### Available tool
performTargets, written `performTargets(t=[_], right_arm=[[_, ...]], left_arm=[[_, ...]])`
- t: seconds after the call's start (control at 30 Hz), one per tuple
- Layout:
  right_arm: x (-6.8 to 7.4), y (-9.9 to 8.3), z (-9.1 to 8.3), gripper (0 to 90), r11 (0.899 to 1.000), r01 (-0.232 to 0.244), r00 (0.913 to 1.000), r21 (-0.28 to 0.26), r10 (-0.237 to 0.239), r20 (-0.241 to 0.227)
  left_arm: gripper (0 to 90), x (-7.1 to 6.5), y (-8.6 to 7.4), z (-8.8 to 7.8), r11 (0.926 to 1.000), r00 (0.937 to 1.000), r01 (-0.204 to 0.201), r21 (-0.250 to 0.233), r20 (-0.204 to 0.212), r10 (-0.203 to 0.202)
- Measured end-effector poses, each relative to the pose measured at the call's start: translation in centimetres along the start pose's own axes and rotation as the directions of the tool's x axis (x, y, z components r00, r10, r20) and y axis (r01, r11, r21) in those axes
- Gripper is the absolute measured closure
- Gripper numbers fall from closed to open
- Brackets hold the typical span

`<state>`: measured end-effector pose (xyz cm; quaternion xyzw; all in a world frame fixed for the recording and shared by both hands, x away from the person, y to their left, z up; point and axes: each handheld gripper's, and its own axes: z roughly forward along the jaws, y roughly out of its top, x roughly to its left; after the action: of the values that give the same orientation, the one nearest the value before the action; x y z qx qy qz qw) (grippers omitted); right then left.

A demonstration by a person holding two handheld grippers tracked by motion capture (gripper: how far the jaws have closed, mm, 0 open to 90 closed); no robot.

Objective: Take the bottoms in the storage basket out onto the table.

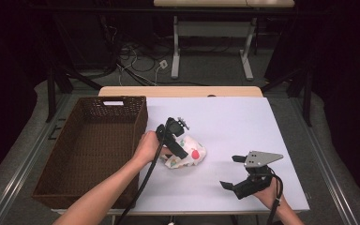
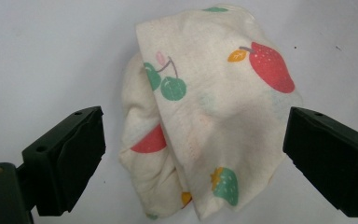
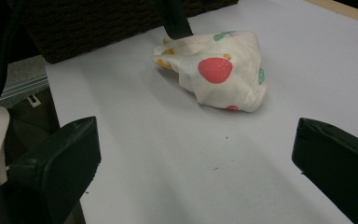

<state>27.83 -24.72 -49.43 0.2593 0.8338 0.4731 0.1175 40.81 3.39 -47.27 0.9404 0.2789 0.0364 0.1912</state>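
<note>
A crumpled cream cloth printed with strawberries and cherries lies on the white table, just right of the basket. My left gripper hangs over it and points down. In the left gripper view the left gripper stands open with the cloth lying between the jaws, and bare table shows on both sides of it. My right gripper rests open near the table's front right with nothing between its fingers. In the right gripper view the right gripper faces the cloth across bare table.
A large brown wicker basket stands at the left edge of the table; its dark wall shows behind the cloth. A cable trails from each gripper toward the front edge. Table legs and cables lie on the floor beyond.
</note>
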Motion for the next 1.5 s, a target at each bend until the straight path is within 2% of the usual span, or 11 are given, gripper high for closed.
performTargets(t=[0.1, 0.37, 0.43, 0.57, 0.77, 0.8, 0.83, 1.03, 1.27, 1.3, 1.5], right_arm=[[0.0, 0.0, 0.0, 0.7, 1.0, 0.001, 1.0, 0.0, -0.001, 0.001], [0.0, 0.0, 0.0, 0.8, 1.0, 0.001, 1.0, -0.001, -0.001, -0.001], [0.0, 0.0, 0.0, 0.8, 1.0, 0.001, 1.0, 0.0, -0.001, -0.001], [0.0, 0.0, 0.1, 0.8, 1.0, 0.002, 1.0, -0.005, -0.002, 0.001], [0.0, 0.0, 0.0, 0.8, 1.0, 0.002, 1.0, 0.001, -0.002, 0.0], [0.0, 0.0, 0.0, 0.8, 1.0, 0.002, 1.0, 0.0, -0.002, -0.001], [0.0, 0.0, 0.0, 0.8, 1.0, 0.003, 1.0, 0.0, -0.003, -0.001], [0.0, 0.0, 0.0, 0.8, 1.0, 0.002, 1.0, 0.0, -0.002, -0.001], [0.1, 0.0, 0.0, 0.8, 1.0, 0.003, 1.0, -0.001, -0.003, 0.001], [0.1, 0.0, 0.0, 0.8, 1.0, 0.003, 1.0, 0.0, -0.003, 0.001], [0.0, 0.0, 0.0, 0.8, 1.0, 0.002, 1.0, -0.004, -0.002, 0.004]], left_arm=[[5.3, 0.0, -0.3, -0.5, 0.9999, 0.9999, -0.011, -0.006, -0.01, 0.01], [3.6, 0.1, -1.4, -2.0, 0.9995, 0.9999, -0.002, -0.031, -0.015, 0.001], [3.1, 0.1, -1.7, -2.3, 0.9994, 0.9995, -0.015, -0.032, -0.028, 0.015], [1.9, 0.1, -2.2, -2.9, 0.9993, 0.9997, -0.003, -0.037, -0.025, 0.002], [0.3, 0.0, -2.8, -3.4, 0.9994, 0.9995, -0.017, -0.029, -0.027, 0.016], [0.3, -0.1, -3.0, -3.4, 0.9995, 0.9997, -0.005, -0.032, -0.023, 0.005], [0.2, -0.1, -3.1, -3.5, 0.9994, 0.9995, -0.016, -0.032, -0.026, 0.015], [0.1, -0.2, -3.8, -4.4, 0.9992, 0.9998, -0.008, -0.04, -0.019, 0.007], [0.2, -0.5, -4.7, -5.5, 0.9987, 0.9994, -0.021, -0.046, -0.029, 0.019], [0.2, -0.6, -4.9, -5.7, 0.9984, 0.9989, -0.034, -0.045, -0.033, 0.033], [0.2, -0.7, -6.1, -6.1, 0.998, 0.9985, -0.034, -0.053, -0.044, 0.032]])
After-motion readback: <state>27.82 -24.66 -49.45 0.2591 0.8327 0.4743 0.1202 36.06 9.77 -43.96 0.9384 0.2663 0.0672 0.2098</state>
